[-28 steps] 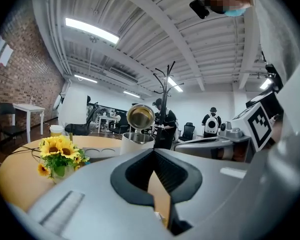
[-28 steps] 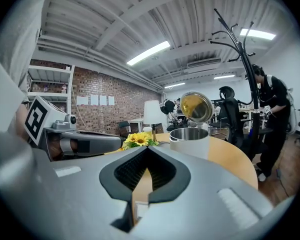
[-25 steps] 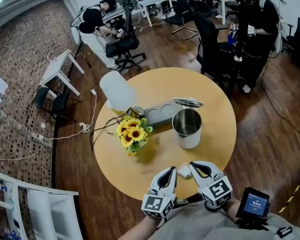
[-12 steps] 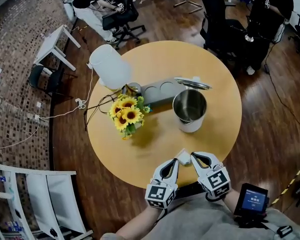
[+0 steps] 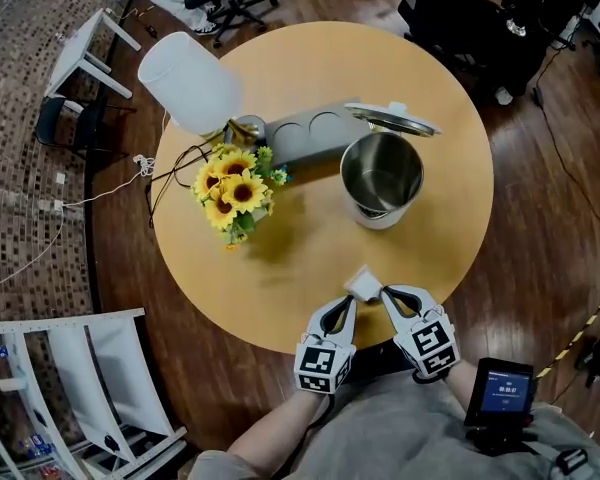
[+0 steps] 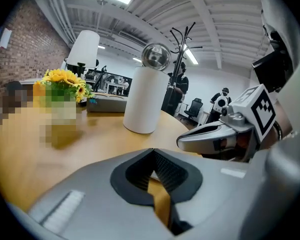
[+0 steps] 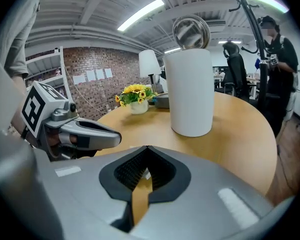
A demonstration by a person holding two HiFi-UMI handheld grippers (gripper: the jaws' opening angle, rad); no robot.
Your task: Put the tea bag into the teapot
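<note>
The tea bag [image 5: 363,284], a small white packet, sits near the table's front edge, at the tips of both grippers. My left gripper [image 5: 350,296] and right gripper [image 5: 385,293] converge on it from either side, and each looks shut on an edge of it. In both gripper views, the jaws of the left gripper [image 6: 152,151] and right gripper [image 7: 147,149] meet with a white sliver between the pads. The teapot [image 5: 380,213], white outside and steel inside, stands open behind the grippers. Its shiny lid [image 5: 392,118] lies just behind it.
A vase of sunflowers [image 5: 230,188], a white lamp [image 5: 190,80] and a grey tray [image 5: 305,133] stand at the round table's [image 5: 310,258] left and back. Cables trail off its left side. A white chair [image 5: 90,368] stands on the floor at lower left.
The head view has tilted down, so the table sits higher in the frame. Both grippers stay together at the tea bag near the front edge.
</note>
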